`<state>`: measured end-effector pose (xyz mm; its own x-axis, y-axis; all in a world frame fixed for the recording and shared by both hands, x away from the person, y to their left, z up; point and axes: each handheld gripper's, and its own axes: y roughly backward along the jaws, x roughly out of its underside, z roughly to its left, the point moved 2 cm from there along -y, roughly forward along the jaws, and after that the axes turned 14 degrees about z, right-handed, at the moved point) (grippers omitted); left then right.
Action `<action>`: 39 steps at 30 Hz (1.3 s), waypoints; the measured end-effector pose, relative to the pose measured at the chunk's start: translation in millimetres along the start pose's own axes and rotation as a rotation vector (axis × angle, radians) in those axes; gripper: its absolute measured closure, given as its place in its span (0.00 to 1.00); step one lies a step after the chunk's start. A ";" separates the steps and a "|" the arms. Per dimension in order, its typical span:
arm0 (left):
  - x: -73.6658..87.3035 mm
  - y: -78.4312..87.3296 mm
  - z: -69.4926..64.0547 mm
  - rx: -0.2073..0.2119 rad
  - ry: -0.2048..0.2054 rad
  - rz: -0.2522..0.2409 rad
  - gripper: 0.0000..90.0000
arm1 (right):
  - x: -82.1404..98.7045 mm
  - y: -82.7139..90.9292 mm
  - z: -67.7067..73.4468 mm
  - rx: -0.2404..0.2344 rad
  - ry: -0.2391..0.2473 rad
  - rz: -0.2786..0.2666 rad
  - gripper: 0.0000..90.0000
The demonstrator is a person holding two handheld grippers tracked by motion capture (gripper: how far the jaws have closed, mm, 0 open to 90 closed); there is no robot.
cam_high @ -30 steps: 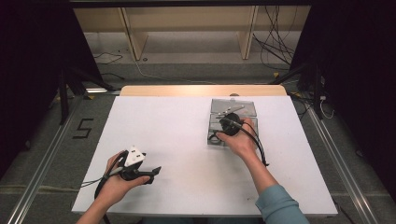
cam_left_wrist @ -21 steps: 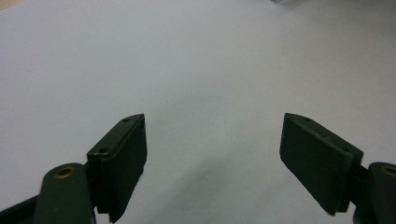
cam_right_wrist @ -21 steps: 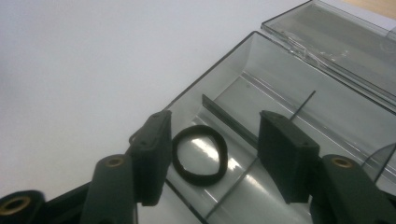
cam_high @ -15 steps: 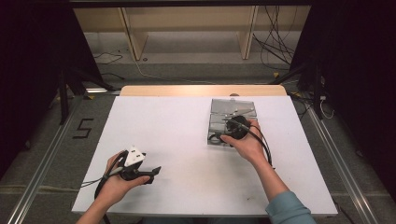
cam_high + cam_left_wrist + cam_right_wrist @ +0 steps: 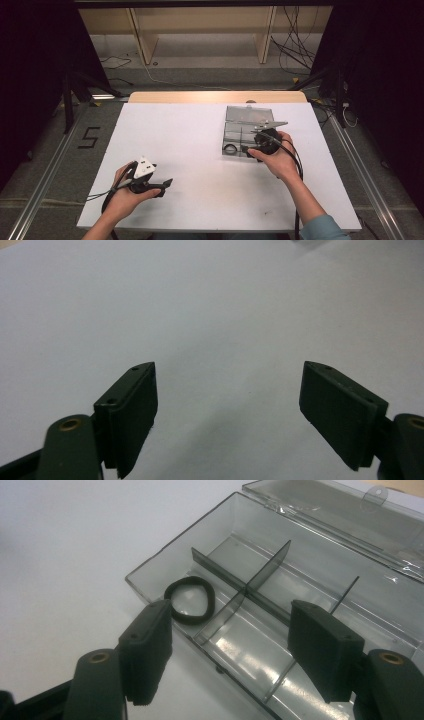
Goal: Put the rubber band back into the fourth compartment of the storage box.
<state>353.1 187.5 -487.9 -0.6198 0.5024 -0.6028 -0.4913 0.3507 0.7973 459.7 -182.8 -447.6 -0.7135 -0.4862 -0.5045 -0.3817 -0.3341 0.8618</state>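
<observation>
Jaws of right gripper (image 5: 230, 650) just spreading, empty; black ring (image 5: 190, 600) flat in clear box (image 5: 150, 587) corner compartment.

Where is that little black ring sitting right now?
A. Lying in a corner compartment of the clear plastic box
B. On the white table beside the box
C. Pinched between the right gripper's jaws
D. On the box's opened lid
A. In the right gripper view the black ring lies flat on the floor of a corner compartment of the clear divided box, ahead of the right gripper, whose jaws stand apart with nothing between them.
</observation>
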 end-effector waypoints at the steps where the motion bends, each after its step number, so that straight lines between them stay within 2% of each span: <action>1: 0.1 -0.2 0.1 0.000 0.000 0.000 0.26 | 2.3 2.5 -0.1 -0.003 -0.003 -0.009 0.39; 14: 0.3 0.3 0.8 -0.001 0.002 0.002 0.26 | 22.1 9.9 -5.7 0.001 -0.007 -0.022 0.37; 28: 0.6 -0.7 0.1 -0.002 0.000 0.006 0.26 | 60.8 21.1 -15.3 -0.003 0.004 -0.047 0.35; 39: 0.4 -0.9 -0.1 0.000 -0.004 0.007 0.26 | 81.0 21.6 -13.0 -0.010 0.012 -0.071 0.34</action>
<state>353.2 187.3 -488.8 -0.6207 0.5080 -0.5973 -0.4868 0.3475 0.8014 401.3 -239.9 -470.5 -0.6777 -0.4703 -0.5653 -0.4257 -0.3759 0.8231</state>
